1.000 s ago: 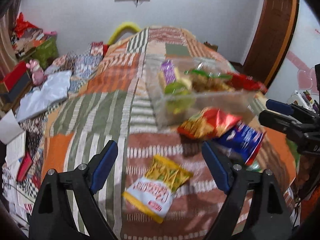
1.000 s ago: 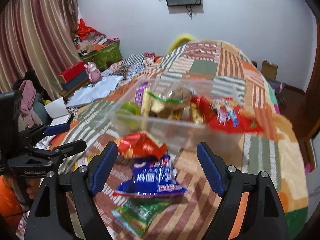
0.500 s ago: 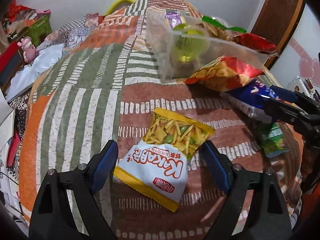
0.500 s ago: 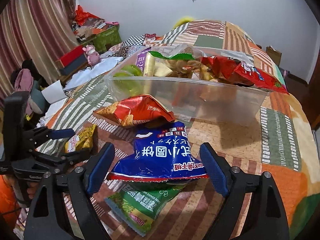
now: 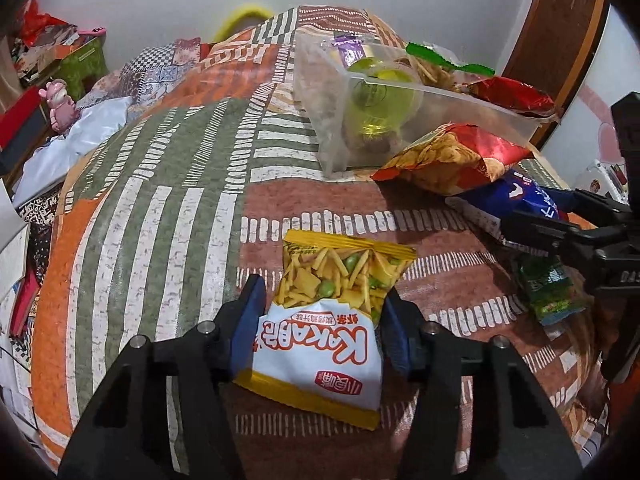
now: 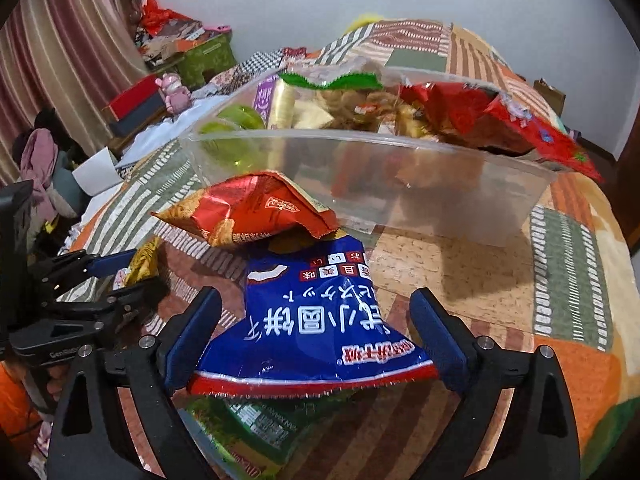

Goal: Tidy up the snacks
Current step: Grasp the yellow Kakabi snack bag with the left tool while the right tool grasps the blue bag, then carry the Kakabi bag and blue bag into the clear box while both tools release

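On the bed (image 5: 168, 208), the left hand-held gripper (image 5: 320, 320) has just clenched on the yellow snack packet (image 5: 332, 320). The right hand-held gripper (image 6: 316, 332), jaws widening (unclenched), straddles the blue snack packet (image 6: 316, 320) near the clear bin (image 6: 400, 184).

Glossy foil snack packets (image 5: 332, 312), clear smooth plastic bin (image 6: 420, 184), matt woven patchwork bedspread (image 5: 160, 208)

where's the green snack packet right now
In the right wrist view the green packet lies on the quilt at the bottom, partly under the blue packet.
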The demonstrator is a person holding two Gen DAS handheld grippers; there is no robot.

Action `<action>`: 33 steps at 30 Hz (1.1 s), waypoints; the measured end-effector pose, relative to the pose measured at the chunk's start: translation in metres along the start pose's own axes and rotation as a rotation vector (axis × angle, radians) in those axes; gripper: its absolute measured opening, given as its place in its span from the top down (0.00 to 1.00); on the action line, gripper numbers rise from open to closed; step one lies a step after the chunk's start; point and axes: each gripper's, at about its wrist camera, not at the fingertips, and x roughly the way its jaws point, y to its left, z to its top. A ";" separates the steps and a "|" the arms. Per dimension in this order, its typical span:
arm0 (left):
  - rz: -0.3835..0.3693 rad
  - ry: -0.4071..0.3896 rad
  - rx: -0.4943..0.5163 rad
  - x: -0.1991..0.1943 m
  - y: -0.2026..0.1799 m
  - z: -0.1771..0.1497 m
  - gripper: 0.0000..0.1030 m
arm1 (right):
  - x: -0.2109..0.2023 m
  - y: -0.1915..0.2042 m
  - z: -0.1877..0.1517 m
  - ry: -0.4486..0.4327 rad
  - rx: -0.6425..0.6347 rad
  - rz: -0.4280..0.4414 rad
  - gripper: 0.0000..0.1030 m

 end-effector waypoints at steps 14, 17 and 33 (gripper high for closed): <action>0.006 -0.096 -0.014 -0.035 0.000 0.007 0.51 | -0.014 0.002 -0.005 -0.040 -0.025 -0.036 0.15; -0.001 -0.131 -0.012 -0.047 -0.004 0.012 0.51 | -0.027 -0.002 -0.006 -0.068 -0.011 -0.035 0.23; -0.030 -0.165 0.011 -0.063 -0.022 0.020 0.51 | -0.022 -0.026 -0.009 0.019 0.040 0.027 0.19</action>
